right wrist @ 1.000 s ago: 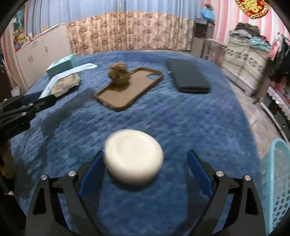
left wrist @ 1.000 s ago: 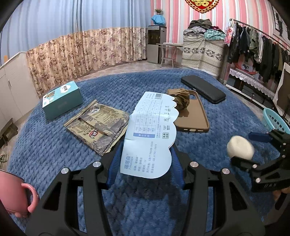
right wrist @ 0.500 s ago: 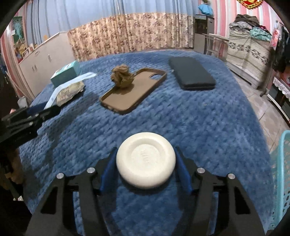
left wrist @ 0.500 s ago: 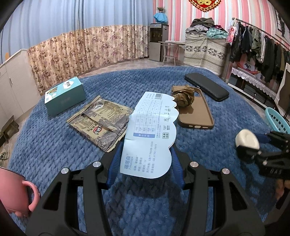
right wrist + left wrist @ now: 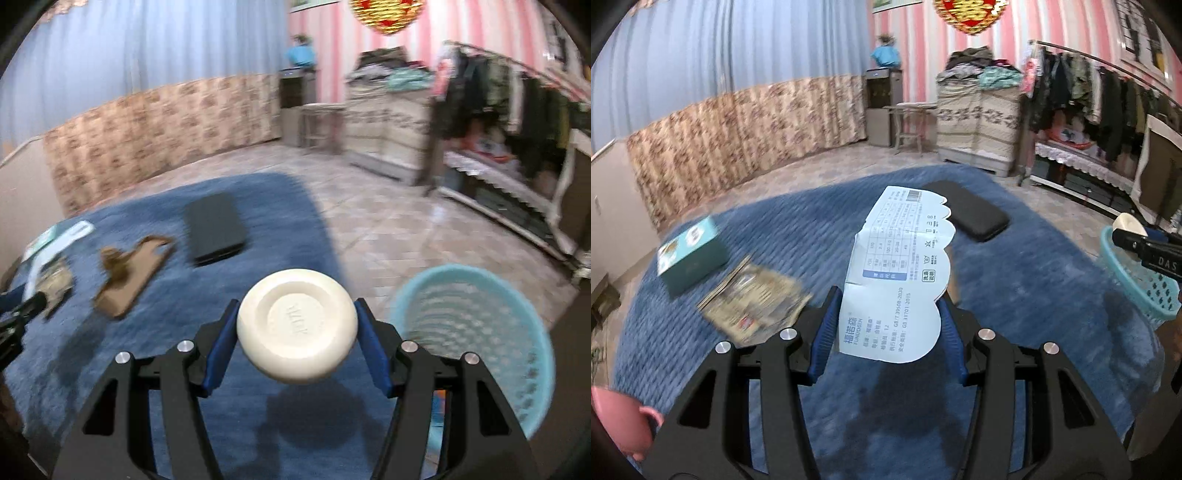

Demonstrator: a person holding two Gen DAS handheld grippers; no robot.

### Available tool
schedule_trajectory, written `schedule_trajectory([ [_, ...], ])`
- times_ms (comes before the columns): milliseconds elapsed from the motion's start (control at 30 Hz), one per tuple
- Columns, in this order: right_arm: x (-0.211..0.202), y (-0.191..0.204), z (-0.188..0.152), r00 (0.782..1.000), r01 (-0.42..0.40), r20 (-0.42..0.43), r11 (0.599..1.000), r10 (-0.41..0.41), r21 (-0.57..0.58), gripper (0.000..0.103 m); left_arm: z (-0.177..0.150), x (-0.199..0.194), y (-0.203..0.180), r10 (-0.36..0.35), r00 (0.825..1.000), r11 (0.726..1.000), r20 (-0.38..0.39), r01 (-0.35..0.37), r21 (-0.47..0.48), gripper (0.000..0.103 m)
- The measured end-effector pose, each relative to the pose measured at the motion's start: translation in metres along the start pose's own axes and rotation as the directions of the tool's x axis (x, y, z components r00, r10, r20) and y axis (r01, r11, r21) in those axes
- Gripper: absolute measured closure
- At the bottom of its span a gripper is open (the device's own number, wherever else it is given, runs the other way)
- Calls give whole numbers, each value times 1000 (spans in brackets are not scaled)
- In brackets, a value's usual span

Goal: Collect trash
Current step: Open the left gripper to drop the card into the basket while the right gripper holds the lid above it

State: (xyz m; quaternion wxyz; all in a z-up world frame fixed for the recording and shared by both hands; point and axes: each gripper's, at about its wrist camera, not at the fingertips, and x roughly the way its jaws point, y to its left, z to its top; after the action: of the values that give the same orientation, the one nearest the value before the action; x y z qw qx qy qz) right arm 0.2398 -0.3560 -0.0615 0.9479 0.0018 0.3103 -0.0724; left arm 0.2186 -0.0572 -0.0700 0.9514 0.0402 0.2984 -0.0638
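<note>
My left gripper (image 5: 888,306) is shut on a light-blue printed paper card (image 5: 897,273), which it holds up above the blue blanket (image 5: 1034,295). A white round disc (image 5: 297,328) sits between the blue pads of my right gripper (image 5: 297,317), which is shut on it and holds it clear of the blanket, near the table's right edge. Just right of it, lower down on the floor, stands a turquoise mesh basket (image 5: 476,332). In the left wrist view the right gripper (image 5: 1145,247) and its disc (image 5: 1128,221) show above the basket (image 5: 1137,291).
On the blanket lie a crumpled brown wad (image 5: 114,258) on a brown phone case (image 5: 129,280), a black case (image 5: 216,229), a snack wrapper (image 5: 757,306) and a teal box (image 5: 690,254). A pink mug (image 5: 617,417) stands at the near left. A clothes rack (image 5: 1108,96) lines the right wall.
The right gripper closed on the white disc, lifted it off the blanket and swung right toward the basket. The left gripper rose a little and turned right with the card.
</note>
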Motion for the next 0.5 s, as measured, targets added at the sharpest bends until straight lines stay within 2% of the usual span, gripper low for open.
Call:
schedule_trajectory([
  [133, -11, -38, 3, 993, 111, 24, 993, -112, 36, 42, 15, 4, -35, -51, 998, 998, 22, 50, 41, 54],
  [233, -16, -66, 2, 986, 161, 21, 984, -163, 78, 42, 23, 6, -64, -94, 995, 993, 37, 90, 77, 54],
  [333, -18, -92, 1, 980, 196, 11, 971, -199, 135, 42, 29, 9, -91, -130, 991, 986, 44, 124, 108, 54],
  [500, -21, -119, -1, 978, 202, 11, 960, -208, 192, 42, 40, 16, -140, -212, 977, 968, 40, 204, 145, 54],
])
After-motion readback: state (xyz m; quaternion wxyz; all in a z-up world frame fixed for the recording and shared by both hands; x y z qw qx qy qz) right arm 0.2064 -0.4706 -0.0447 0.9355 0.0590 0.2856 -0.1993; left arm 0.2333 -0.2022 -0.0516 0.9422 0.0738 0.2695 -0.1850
